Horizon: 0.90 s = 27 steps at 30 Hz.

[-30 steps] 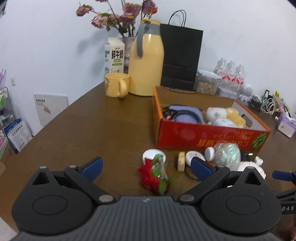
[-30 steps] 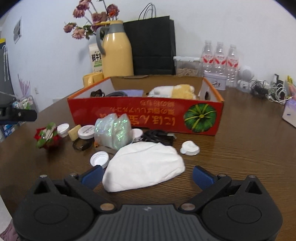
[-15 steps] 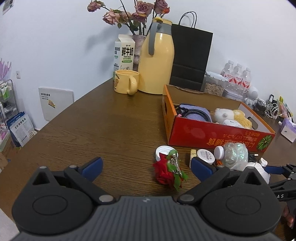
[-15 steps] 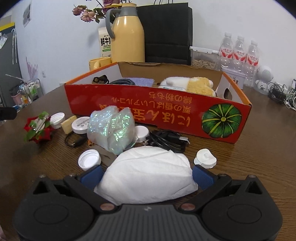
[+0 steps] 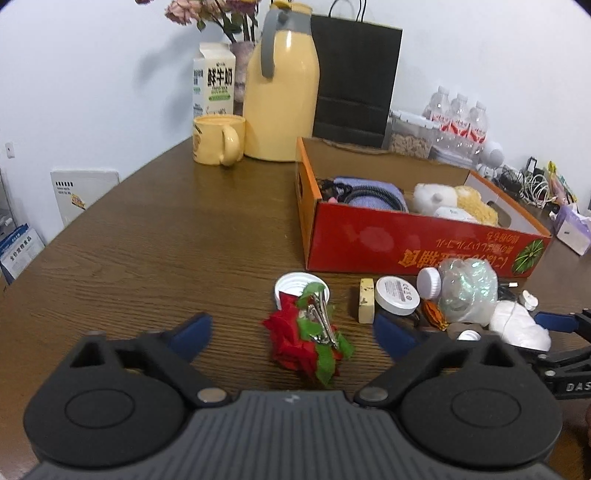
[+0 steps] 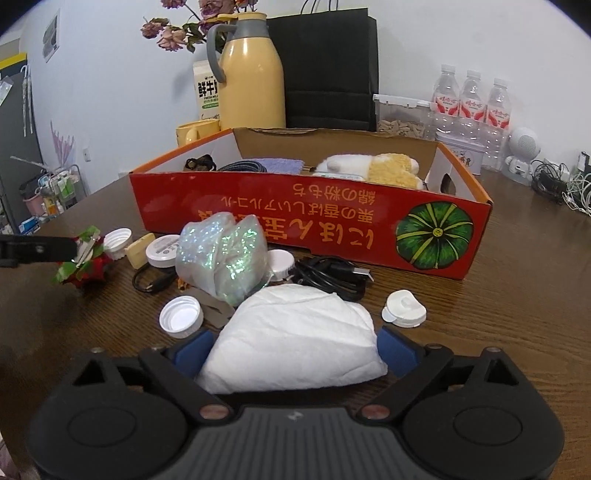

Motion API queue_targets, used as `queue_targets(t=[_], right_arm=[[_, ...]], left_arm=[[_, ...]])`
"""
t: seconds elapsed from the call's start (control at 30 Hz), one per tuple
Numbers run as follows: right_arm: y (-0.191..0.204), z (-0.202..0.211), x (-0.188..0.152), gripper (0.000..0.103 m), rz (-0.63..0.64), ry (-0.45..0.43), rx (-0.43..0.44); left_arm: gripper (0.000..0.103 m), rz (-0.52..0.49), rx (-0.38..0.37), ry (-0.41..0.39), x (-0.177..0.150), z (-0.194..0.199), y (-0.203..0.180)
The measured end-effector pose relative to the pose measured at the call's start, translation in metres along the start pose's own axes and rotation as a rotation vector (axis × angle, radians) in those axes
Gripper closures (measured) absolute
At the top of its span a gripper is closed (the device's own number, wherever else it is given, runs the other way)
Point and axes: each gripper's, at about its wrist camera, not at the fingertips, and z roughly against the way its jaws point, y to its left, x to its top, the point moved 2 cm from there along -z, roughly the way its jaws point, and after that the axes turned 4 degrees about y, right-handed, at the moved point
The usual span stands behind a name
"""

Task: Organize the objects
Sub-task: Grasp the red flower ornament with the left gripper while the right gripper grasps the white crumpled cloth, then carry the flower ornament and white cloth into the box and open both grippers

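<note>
right gripper (image 6: 293, 349) closing, white pouch (image 6: 295, 339) between jaws, pads not pressing | left gripper (image 5: 291, 330) closing round rose clip (image 5: 306, 341), untouched | box (image 6: 317, 218) beyond both

**Hidden, cropped and unreadable parts**

In the right wrist view the near end of the white padded pack (image 6: 295, 339) disappears behind the right gripper (image 6: 295, 350) body, so whether the closing pads touch it cannot be told. The black cable (image 6: 328, 275) runs under the iridescent bag (image 6: 221, 254). The dried flowers (image 5: 210, 11) are cut by the top edge in the left wrist view. The box's (image 5: 406, 243) contents are partly masked by its red wall. Bottle labels (image 6: 469, 107) are too small to read.
</note>
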Motion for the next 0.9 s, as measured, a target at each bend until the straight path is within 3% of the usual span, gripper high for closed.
queue_targets(t=[0.03,0.07,0.27,0.43,0.9], right_arm=[[0.0,0.001,0.0,0.011,-0.003,-0.002,-0.002],[-0.001,0.002,-0.001,0.012,-0.005,-0.004,-0.003],[0.0,0.009,-0.005,0.025,-0.006,-0.02,-0.018],[-0.002,0.015,-0.007,0.043,-0.014,-0.047,-0.017],[0.009,0.037,-0.009,0.047,0.042,-0.143,-0.041]], left_arm=[[0.054,0.001,-0.008,0.015,-0.001,-0.003,0.0],[0.065,0.006,-0.022,0.032,-0.002,-0.006,0.0],[0.067,0.03,-0.044,0.018,-0.011,0.0,0.004],[0.067,0.035,-0.043,0.007,-0.012,0.009,0.006],[0.067,-0.003,-0.076,-0.087,0.007,0.035,-0.01]])
